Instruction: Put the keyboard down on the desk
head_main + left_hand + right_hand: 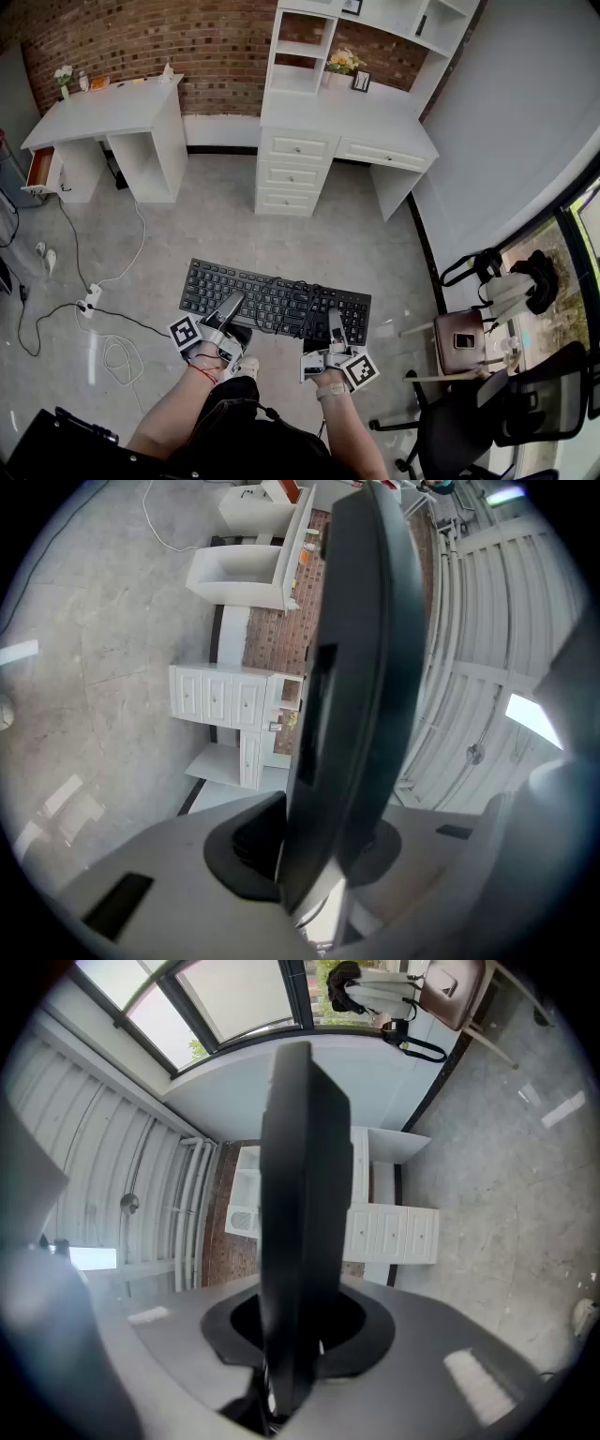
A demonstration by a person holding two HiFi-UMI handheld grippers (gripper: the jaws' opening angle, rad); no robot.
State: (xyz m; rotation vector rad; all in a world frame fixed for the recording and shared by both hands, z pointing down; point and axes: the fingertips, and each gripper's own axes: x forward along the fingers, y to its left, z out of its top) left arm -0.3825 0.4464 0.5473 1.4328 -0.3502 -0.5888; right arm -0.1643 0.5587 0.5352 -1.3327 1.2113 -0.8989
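Keyboard (277, 302) is held level over the floor (187, 225), well apart from the counter (375, 127) ahead. Left gripper (228, 306) and right gripper (335, 325) each clamp its near edge, one toward either end, keeping it flat for carrying.

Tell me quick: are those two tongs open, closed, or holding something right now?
Left tongs: closed on the black keyboard, near its left end.
Right tongs: closed on the same keyboard, near its right end.

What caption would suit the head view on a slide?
Left gripper and right gripper hold a black keyboard above the floor, white desk ahead.
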